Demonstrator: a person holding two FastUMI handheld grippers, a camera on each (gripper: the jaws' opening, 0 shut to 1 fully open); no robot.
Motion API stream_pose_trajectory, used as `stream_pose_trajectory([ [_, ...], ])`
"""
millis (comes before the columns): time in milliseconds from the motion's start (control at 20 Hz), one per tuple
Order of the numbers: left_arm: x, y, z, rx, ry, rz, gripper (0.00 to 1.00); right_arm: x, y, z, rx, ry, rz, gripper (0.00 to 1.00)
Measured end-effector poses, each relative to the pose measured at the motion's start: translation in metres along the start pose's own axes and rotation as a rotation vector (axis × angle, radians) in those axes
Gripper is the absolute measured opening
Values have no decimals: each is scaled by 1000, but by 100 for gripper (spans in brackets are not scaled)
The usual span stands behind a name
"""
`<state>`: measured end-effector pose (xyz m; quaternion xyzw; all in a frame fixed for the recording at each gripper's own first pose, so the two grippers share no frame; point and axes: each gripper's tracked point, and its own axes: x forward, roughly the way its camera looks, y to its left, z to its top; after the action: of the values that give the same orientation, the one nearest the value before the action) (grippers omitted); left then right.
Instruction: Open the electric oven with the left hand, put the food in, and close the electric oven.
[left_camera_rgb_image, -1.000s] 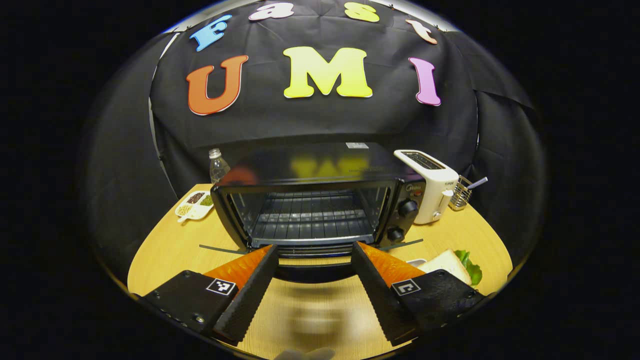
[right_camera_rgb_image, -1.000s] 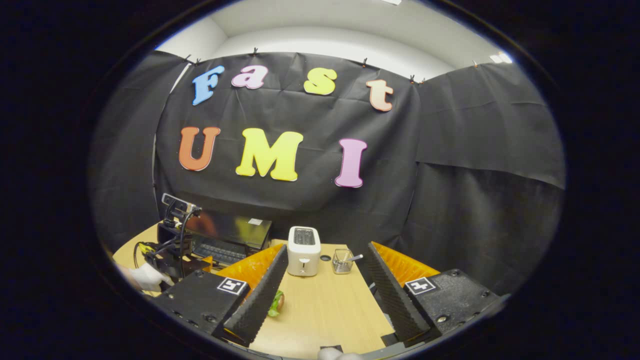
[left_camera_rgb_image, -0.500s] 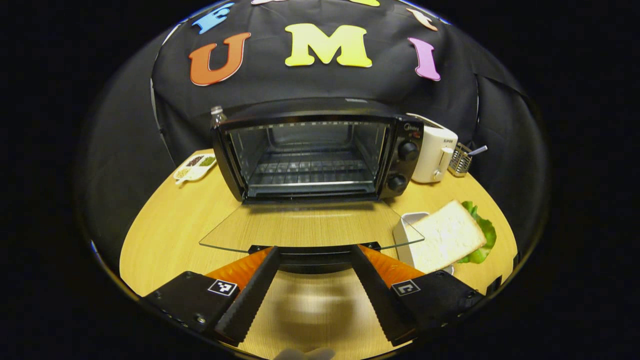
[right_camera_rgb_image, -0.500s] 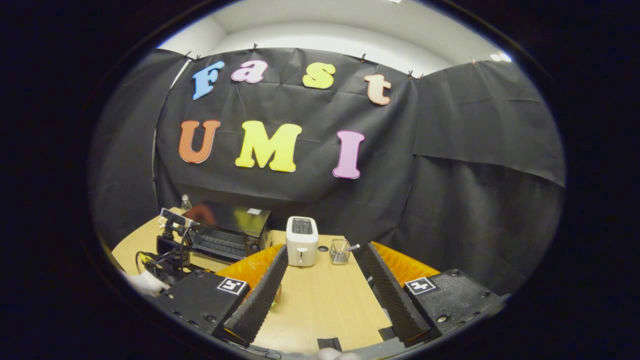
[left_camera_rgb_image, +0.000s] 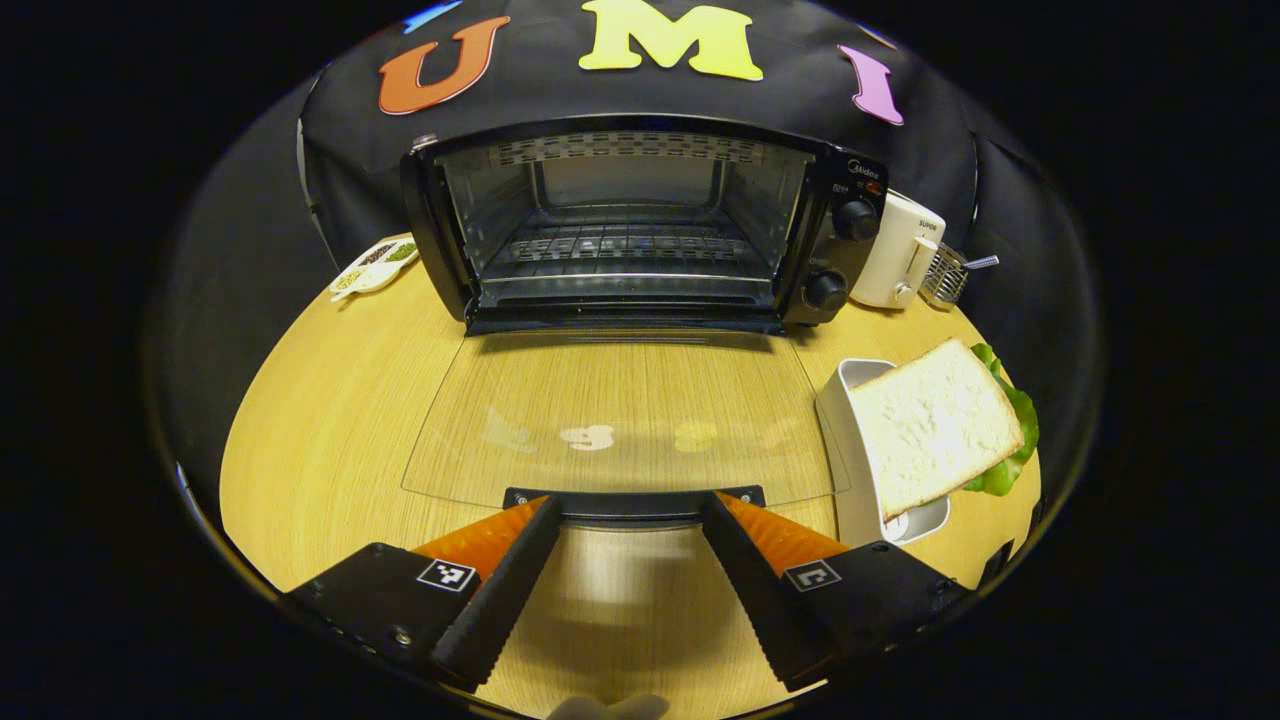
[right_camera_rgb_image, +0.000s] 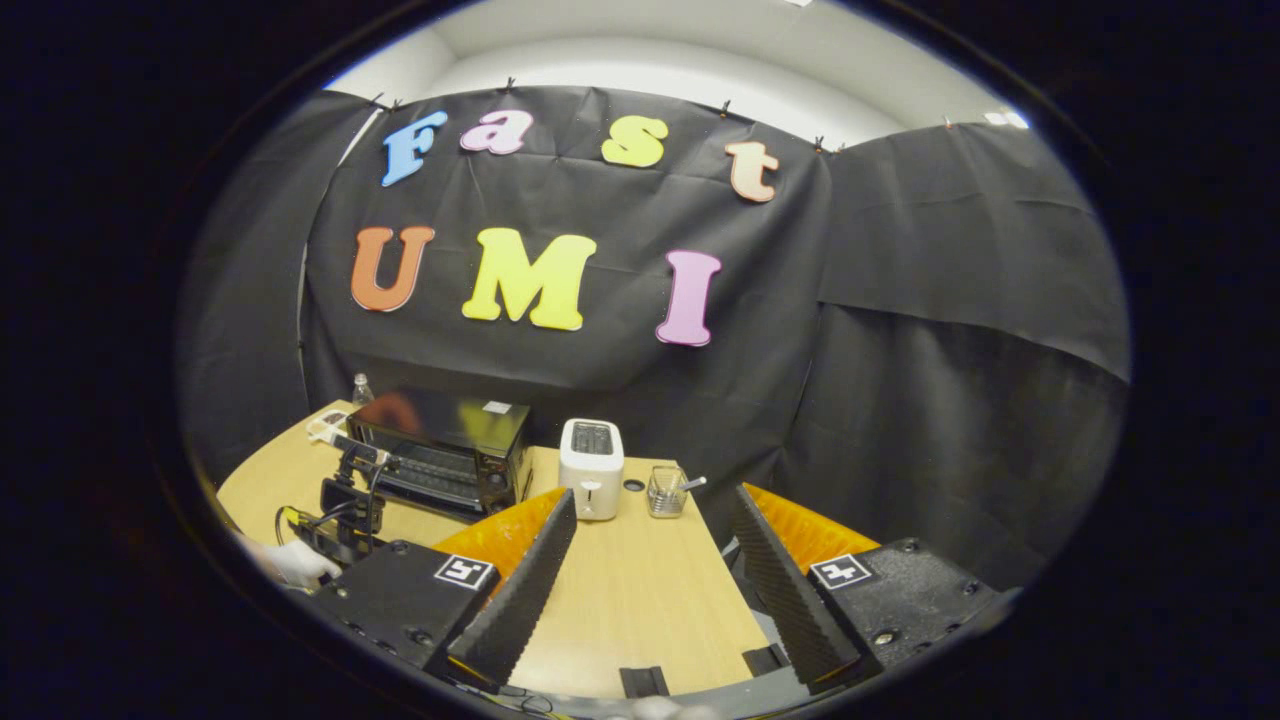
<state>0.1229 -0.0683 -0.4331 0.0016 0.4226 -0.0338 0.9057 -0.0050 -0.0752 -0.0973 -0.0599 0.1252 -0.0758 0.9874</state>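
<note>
The black electric oven (left_camera_rgb_image: 640, 210) stands open, its wire rack bare. Its glass door (left_camera_rgb_image: 620, 410) lies flat on the wooden table (left_camera_rgb_image: 320, 420). The door handle (left_camera_rgb_image: 632, 502) sits right at the tips of my left gripper (left_camera_rgb_image: 628, 500), whose fingers are spread wide and do not press on it. A sandwich of white bread and lettuce (left_camera_rgb_image: 930, 425) rests on a white dish (left_camera_rgb_image: 845, 440) to the right of the door. My right gripper (right_camera_rgb_image: 653, 493) is open and holds nothing, hovering over the table to the right of the oven (right_camera_rgb_image: 445, 450).
A white toaster (left_camera_rgb_image: 900, 250) and a wire utensil basket (left_camera_rgb_image: 945, 275) stand right of the oven. A divided seasoning dish (left_camera_rgb_image: 372, 265) lies at its left. In the right gripper view, a gloved hand (right_camera_rgb_image: 290, 560) holds the other gripper in front of the oven.
The oven door has swung from partly open down to flat on the table. My left gripper went down and back with the handle. The right gripper shifted slightly.
</note>
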Motion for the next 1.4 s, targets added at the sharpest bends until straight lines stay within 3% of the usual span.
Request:
stream_pose_trajectory([
  [50, 0, 0, -1, 5, 2, 0, 95, 2, 0, -2, 2, 6, -1, 100],
  [400, -38, 11, 30, 21, -145, -3, 95, 23, 14, -7, 10, 23, 29, 100],
  [450, -52, 16, 39, 31, -188, 1, 95, 29, 17, -15, 8, 44, 38, 92],
  [500, -67, 18, 50, 38, -243, -14, 95, 38, 23, -24, 13, 69, 60, 100],
  [600, -105, 26, 71, 38, -362, -26, 95, 55, 35, -52, 37, 145, 108, 100],
  [650, -126, 30, 81, 31, -413, -32, 100, 61, 42, -67, 71, 187, 143, 100],
  [700, -145, 34, 92, 27, -462, -34, 95, 68, 53, -81, 113, 228, 185, 100],
  [900, -227, 51, 124, -29, -616, -24, 94, 101, 90, -133, 199, 355, 313, 100],
  [1100, -282, 59, 142, -60, -694, 13, 93, 129, 130, -175, 243, 442, 443, 98],
  [1400, -328, 54, 150, -63, -738, 84, 93, 173, 172, -216, 311, 559, 539, 97],
])
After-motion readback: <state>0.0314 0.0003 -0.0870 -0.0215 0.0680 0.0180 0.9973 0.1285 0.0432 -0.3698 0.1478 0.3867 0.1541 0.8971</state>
